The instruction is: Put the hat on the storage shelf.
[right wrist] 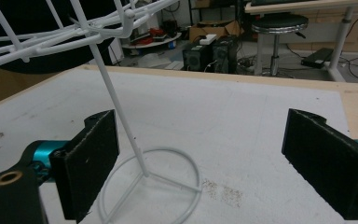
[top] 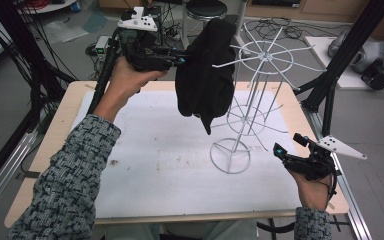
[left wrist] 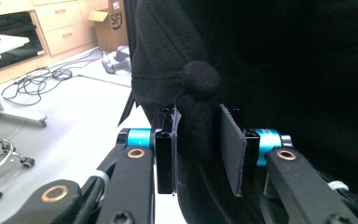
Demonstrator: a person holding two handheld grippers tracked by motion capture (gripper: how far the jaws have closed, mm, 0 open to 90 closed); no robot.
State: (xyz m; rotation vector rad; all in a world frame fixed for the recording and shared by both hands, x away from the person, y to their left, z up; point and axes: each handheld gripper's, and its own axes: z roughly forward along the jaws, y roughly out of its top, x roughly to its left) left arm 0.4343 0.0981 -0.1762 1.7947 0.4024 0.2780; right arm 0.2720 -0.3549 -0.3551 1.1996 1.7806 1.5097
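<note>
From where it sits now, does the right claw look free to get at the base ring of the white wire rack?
Probably yes. The right claw is open and low beside the rack's base ring, with bare white mat between them; the black cloth hangs higher up, held by the left claw.

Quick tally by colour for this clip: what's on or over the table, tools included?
Black: 3 – garment, left tool, right tool
White: 2 – wire rack, table mat
Total: 5

Garment (top: 205, 70) on rack (top: 252, 100), seemingly left of its pole.
</note>
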